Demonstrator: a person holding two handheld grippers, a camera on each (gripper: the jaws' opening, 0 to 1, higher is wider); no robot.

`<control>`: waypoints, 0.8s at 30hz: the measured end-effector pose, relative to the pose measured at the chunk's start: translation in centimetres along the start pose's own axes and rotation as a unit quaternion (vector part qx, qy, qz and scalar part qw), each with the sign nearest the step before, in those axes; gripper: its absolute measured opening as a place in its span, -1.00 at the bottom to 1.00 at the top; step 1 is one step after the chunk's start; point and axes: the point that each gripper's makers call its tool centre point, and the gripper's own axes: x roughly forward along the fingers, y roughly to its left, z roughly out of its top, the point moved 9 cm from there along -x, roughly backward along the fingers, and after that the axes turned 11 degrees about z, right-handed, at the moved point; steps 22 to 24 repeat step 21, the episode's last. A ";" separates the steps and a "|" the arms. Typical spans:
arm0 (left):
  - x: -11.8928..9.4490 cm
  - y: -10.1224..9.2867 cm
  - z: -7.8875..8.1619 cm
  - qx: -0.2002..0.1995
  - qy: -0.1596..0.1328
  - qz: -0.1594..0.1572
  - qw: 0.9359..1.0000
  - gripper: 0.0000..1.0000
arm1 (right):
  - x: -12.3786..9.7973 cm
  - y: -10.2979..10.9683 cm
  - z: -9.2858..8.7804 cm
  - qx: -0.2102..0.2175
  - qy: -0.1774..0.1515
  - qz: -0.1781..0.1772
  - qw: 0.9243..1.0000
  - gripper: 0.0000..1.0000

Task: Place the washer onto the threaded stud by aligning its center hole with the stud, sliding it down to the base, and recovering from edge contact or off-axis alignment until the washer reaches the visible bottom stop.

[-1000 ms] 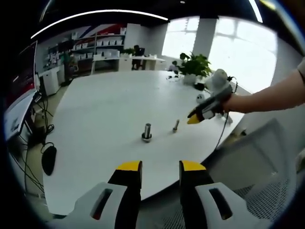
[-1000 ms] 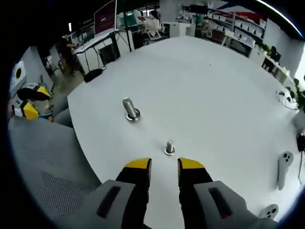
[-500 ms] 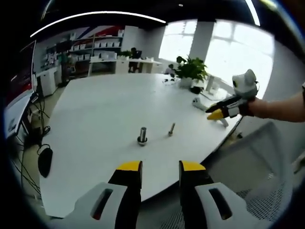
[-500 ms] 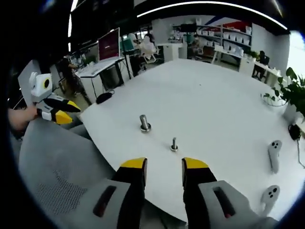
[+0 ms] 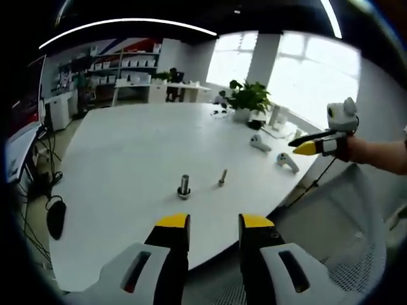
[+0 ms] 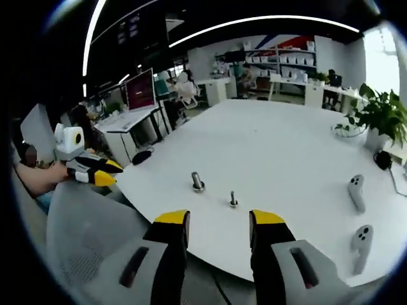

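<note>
A thick metal stud point(image 5: 184, 186) stands upright on the white table point(image 5: 127, 159), with a wider ring at its foot; whether that ring is the washer is too small to tell. A thinner bolt point(image 5: 222, 177) stands just right of it. My left gripper point(image 5: 214, 222) hangs open before the table's near edge, nothing between its yellow tips. The right gripper point(image 5: 313, 145) is held in a hand off the table's right side. In the right gripper view, the stud point(image 6: 198, 182) and bolt point(image 6: 233, 199) stand ahead of my open, empty right gripper point(image 6: 219, 219); the left gripper point(image 6: 95, 173) is off to the left.
Two white hand controllers point(image 6: 355, 190) point(image 6: 362, 238) lie near the table's right edge. A potted plant point(image 6: 380, 114) stands at the far side. A grey mesh chair back point(image 6: 89, 248) is close below the grippers. Desks, monitors and seated people fill the room behind.
Both views have drawn back from the table, so stud and bolt look smaller. The right gripper went from over the table to beyond its edge, and its jaws stand slightly wider.
</note>
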 end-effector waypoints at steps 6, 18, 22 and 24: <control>-0.1 0.0 0.0 -0.001 -0.002 0.002 1.000 -0.43 | -1.0 0.1 -1.7 0.046 -0.034 -0.010 0.998 -0.21; -0.1 -0.2 0.2 0.006 -0.013 0.001 1.000 -0.45 | -0.4 -0.3 -2.8 0.031 -0.050 -0.043 0.997 -0.27; -0.2 0.0 0.5 0.003 -0.020 0.005 1.000 -0.45 | -0.1 0.1 -2.9 0.031 -0.034 -0.030 0.998 -0.27; -0.2 0.0 0.5 0.003 -0.020 0.005 1.000 -0.45 | -0.1 0.1 -2.9 0.031 -0.034 -0.030 0.998 -0.27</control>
